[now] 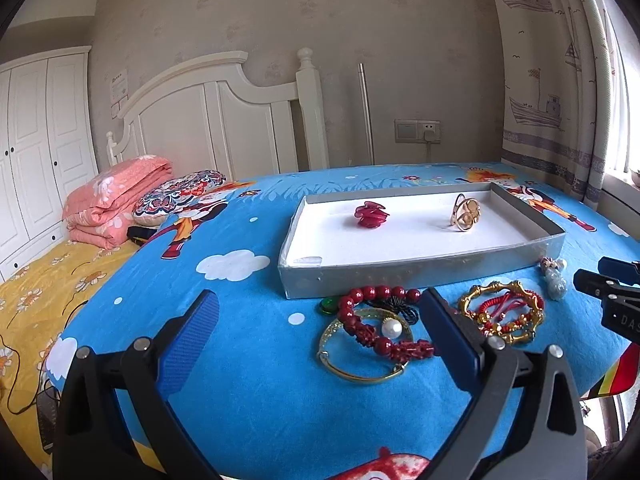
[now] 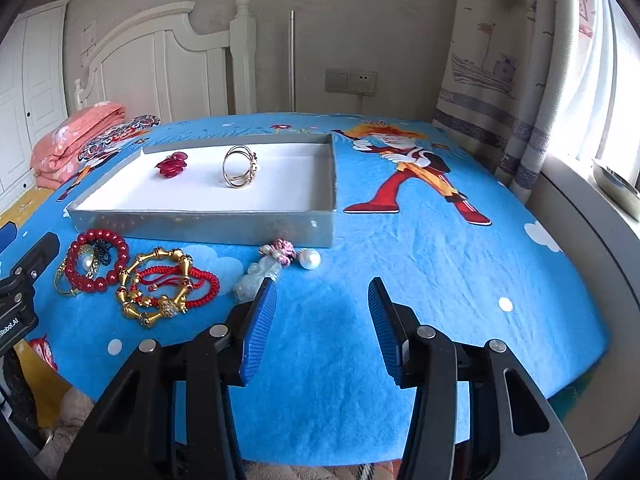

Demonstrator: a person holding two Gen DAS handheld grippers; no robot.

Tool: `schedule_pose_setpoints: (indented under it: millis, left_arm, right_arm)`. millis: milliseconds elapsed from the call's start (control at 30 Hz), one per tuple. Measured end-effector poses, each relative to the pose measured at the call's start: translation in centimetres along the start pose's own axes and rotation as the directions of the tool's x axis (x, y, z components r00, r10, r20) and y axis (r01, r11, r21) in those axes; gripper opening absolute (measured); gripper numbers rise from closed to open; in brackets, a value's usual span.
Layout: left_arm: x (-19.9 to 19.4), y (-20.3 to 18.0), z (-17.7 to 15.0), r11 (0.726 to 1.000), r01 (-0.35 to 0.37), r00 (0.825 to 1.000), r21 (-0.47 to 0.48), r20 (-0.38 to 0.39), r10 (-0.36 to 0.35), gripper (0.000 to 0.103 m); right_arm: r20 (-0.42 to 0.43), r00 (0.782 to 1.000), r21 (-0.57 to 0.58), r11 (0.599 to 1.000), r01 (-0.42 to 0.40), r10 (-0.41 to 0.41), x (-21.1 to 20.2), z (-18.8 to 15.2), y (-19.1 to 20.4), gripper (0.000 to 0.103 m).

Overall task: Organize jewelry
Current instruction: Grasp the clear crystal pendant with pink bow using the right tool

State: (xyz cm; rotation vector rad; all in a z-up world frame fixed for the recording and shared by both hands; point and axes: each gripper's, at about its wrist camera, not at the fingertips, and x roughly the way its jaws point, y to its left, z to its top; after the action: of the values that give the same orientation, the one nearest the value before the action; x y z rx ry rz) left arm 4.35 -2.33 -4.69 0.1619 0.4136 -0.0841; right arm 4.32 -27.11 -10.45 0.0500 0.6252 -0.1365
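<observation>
Tray on tabletop; brooch left of ring inside tray; bracelets and pendant before tray.

You are working over a surface spread with a blue cartoon-print cloth. On it sits a shallow grey tray with a white floor. Just in front of the tray's near wall lie a dark red bead bracelet, partly over a thin gold bangle with a pearl, then a gold bamboo-style bangle tangled with red cords, then a pale pendant with a pink knot and 1 loose pearl close by the tray's corner.
</observation>
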Motion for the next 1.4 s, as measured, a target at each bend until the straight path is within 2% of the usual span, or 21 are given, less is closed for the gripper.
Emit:
schedule_pose_setpoints:
  millis: [267,400,500,600,667,767,800,833,900,1000,1267,1400]
  left_arm:
    - [0.3,-0.4,-0.2,1.000,0.002,1.000,0.017,-0.011,-0.002,0.097]
    - [0.4,-0.2,-0.2,1.000,0.002,1.000,0.013,-0.016,-0.002,0.097]
    - [0.3,-0.1,-0.2,1.000,-0.001,1.000,0.013,-0.009,0.001,0.097]
    - [0.4,0.4,-0.2,1.000,-0.006,1.000,0.002,-0.008,0.006,0.097]
    - [0.6,0.7,-0.3,1.000,-0.003,1.000,-0.012,-0.017,0.003,0.097]
    - [0.9,0.7,-0.3,1.000,0.011,1.000,-0.021,-0.028,-0.012,0.097]
    - [1.0,0.7,-0.4,1.000,0.019,0.999,-0.022,-0.030,-0.020,0.097]
    - [1.0,0.7,-0.5,0.999,0.027,0.999,-0.024,-0.033,-0.028,0.097]
    - [1.0,0.7,-0.5,0.999,0.030,0.999,-0.026,-0.032,-0.031,0.097]
    - [0.7,0.5,-0.3,0.998,0.058,0.998,-0.024,-0.024,-0.058,0.097]
    - [0.2,-4.4,1.2,0.979,0.192,0.981,0.070,-0.019,-0.191,0.097]
    - [0.5,-7.9,1.8,0.968,0.222,0.975,0.119,-0.021,-0.221,0.094]
  right_arm:
    - [0.007,0.998,0.032,0.998,-0.063,0.063,0.2,0.2,0.0,0.047]
    - [0.024,0.998,-0.012,0.999,-0.052,0.053,0.5,1.1,1.9,0.047]
    - [-0.001,1.000,-0.035,0.999,-0.023,0.023,1.9,1.3,3.1,0.046]
    - [-0.011,1.000,-0.059,0.998,-0.011,0.011,2.6,1.0,3.9,0.040]
    - [-0.001,1.000,-0.076,0.997,0.002,-0.002,2.5,0.9,4.3,0.039]
    - [0.006,1.000,-0.048,0.999,-0.022,0.022,2.9,1.0,3.6,0.038]
    - [0.009,0.999,-0.038,0.999,-0.032,0.032,3.0,1.0,3.3,0.036]
    - [0.013,0.999,-0.034,0.998,-0.045,0.045,3.0,1.0,3.0,0.027]
    - [0.020,0.999,-0.045,0.998,-0.049,0.049,2.8,0.9,2.9,0.020]
    - [0.028,0.997,-0.032,0.997,-0.071,0.072,2.3,0.4,2.5,0.020]
    - [0.130,0.990,-0.050,0.998,-0.048,0.054,-1.3,0.4,1.4,0.020]
    - [0.133,0.990,-0.013,0.999,-0.041,0.042,-1.6,0.2,-0.1,0.020]
